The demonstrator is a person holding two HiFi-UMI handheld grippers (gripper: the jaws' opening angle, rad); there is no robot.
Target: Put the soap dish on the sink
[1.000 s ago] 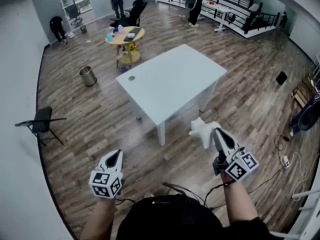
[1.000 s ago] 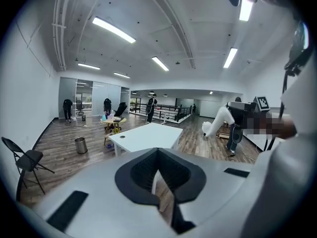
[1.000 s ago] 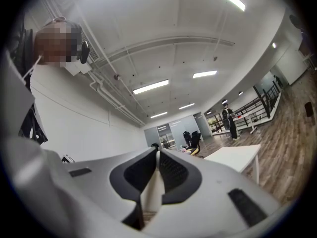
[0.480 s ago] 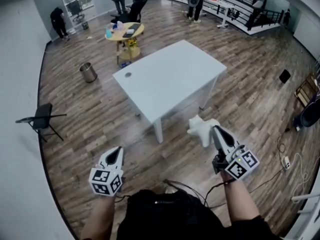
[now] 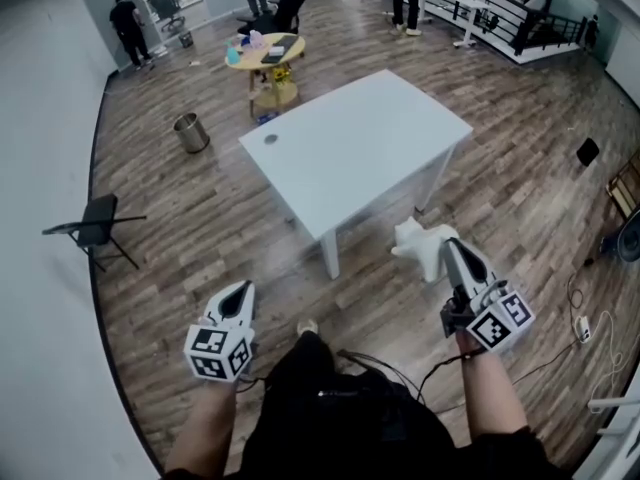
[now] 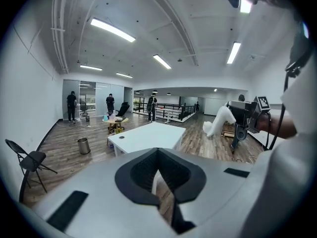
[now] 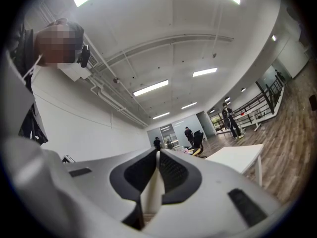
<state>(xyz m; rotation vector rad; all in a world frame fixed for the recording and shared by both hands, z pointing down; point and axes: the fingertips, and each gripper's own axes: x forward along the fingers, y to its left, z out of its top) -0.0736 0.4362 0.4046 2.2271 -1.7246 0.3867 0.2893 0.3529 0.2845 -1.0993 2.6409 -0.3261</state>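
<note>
A white soap dish [image 5: 418,245] sticks out from my right gripper [image 5: 452,255], which is shut on it and held over the wood floor, near the corner of a white table [image 5: 355,143]. In the right gripper view the dish [image 7: 151,192] shows as a pale slab pinched between the dark jaws of the right gripper [image 7: 157,155]. My left gripper [image 5: 239,296] hangs at the lower left, shut and holding nothing. The left gripper view looks past the left gripper [image 6: 157,152] at the dish [image 6: 220,120] held in the other hand. No sink is in view.
A round yellow table [image 5: 265,53] with small items stands beyond the white table. A metal bin [image 5: 188,133] and a black folding chair [image 5: 95,223] are at the left. People stand at the far end of the room. Cables [image 5: 580,318] lie on the floor at the right.
The person has stepped along, so the table and room have shifted in the view, and a foot now shows below. Both grippers keep the same pose, the right still holding the dish.
</note>
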